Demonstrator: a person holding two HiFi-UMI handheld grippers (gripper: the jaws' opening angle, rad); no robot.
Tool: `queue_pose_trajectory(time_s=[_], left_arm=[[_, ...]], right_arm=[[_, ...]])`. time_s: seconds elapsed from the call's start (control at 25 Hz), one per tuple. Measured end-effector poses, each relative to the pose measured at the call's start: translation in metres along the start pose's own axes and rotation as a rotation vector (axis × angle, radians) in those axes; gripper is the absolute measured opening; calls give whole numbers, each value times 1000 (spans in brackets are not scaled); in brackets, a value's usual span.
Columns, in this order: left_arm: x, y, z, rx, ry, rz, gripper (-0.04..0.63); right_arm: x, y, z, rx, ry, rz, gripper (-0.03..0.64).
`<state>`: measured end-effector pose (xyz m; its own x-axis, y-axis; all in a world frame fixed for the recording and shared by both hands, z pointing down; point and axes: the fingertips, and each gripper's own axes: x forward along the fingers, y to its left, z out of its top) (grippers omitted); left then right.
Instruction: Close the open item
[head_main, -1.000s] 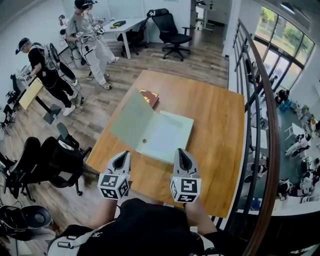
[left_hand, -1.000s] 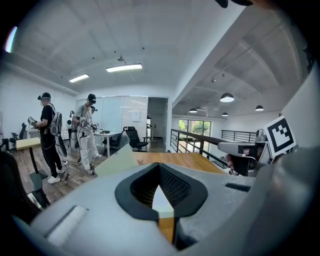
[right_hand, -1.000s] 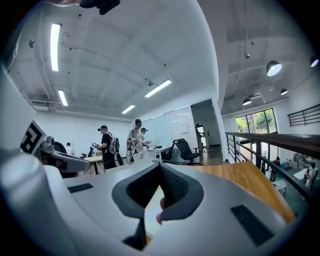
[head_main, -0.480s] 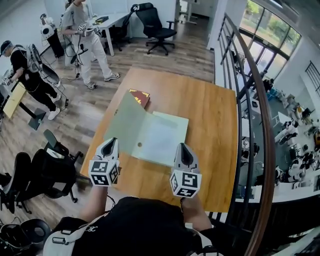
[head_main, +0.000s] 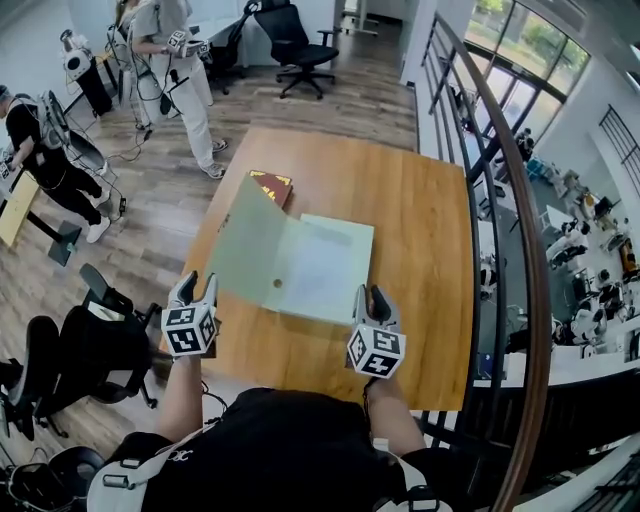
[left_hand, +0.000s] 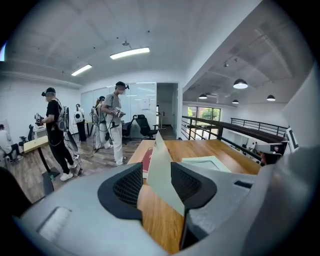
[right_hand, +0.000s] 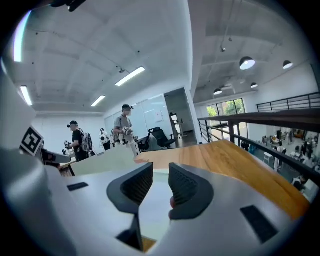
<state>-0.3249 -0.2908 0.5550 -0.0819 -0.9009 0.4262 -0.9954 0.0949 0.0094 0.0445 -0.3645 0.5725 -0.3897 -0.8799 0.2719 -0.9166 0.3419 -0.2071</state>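
Head view: A pale green folder (head_main: 300, 262) lies open on the wooden desk (head_main: 420, 230), towards its left side. The right half lies flat. The left cover (head_main: 240, 238) is raised at a slant over the desk's left edge. A red book (head_main: 272, 186) lies just beyond the folder's far corner. The left tongs (head_main: 197, 287) are at the desk's left edge, by the near corner of the raised cover. The right tongs (head_main: 370, 298) are at the near right corner of the flat half. Two people (head_main: 175, 60) stand on the wooden floor beyond the desk, near an office chair (head_main: 300, 45). A railing (head_main: 500, 200) runs along the right.

Left gripper view: The left tongs (left_hand: 156, 175) are opening, with the jaws moderately apart. The raised cover (left_hand: 159, 152) stands edge-on in the gap. Bare wood shows between it and the left pad. Whether it touches the right pad cannot be told, and no grip on it is evident. The flat half (left_hand: 207, 164) and the red book (left_hand: 147, 161) lie further along the desk (left_hand: 225, 147).

Right gripper view: The right tongs (right_hand: 161, 182) are opening, and the gap is still narrow. Only the folder's pale page (right_hand: 160, 172) shows through it. Nothing is gripped. The raised cover (right_hand: 107, 160) stands to the left, and the desk (right_hand: 225, 160) stretches away to the right.
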Motion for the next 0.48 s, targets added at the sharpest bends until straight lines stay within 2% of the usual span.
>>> queue_pose_trajectory(time_s=[0.16, 0.32, 0.48], left_arm=[[9, 11, -21, -73, 45, 3, 181], [17, 13, -42, -91, 88, 8, 190], [27, 10, -54, -134, 93, -20, 190]], right_arm=[[10, -11, -22, 25, 68, -11, 101], [24, -21, -53, 70, 137, -24, 147], [35, -32, -90, 109, 227, -70, 192]])
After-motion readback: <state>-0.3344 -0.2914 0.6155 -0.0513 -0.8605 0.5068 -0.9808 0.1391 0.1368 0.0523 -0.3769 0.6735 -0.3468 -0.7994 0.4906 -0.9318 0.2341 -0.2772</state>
